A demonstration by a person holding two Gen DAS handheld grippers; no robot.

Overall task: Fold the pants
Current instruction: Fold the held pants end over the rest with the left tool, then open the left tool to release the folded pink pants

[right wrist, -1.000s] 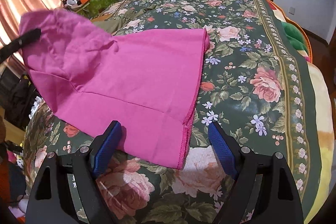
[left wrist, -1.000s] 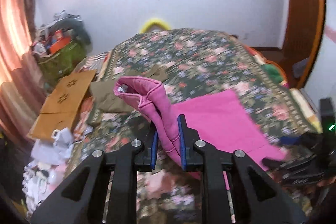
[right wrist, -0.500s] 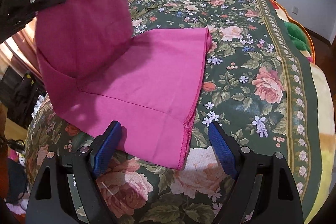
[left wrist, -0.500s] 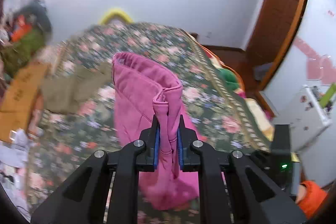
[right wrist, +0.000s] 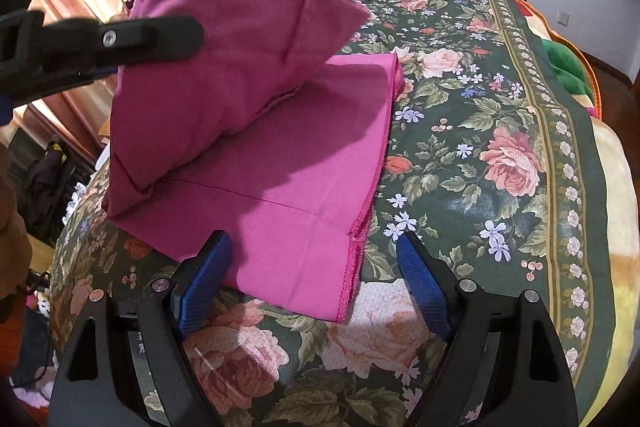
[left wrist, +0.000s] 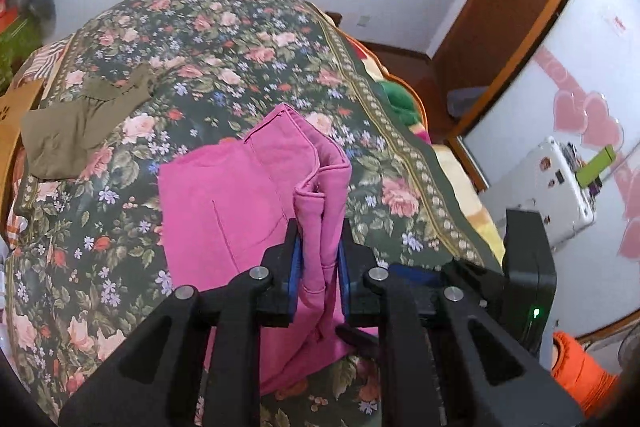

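The left gripper (left wrist: 319,259) pinches the waistband of the pink pants (right wrist: 288,163) and holds it above the lower half, which lies flat on the floral bedspread (right wrist: 480,147). The jaws have just eased slightly, cloth between them. The right gripper (right wrist: 314,283) stands wide at six o'clock of the hem, holding nothing.

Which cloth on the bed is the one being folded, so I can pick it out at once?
Find the bed with the dark floral blanket. On its near end lie the pink pants, one end lifted and pinched in the left gripper. They are bright pink; the only other garment, olive-brown clothing, lies crumpled farther back.
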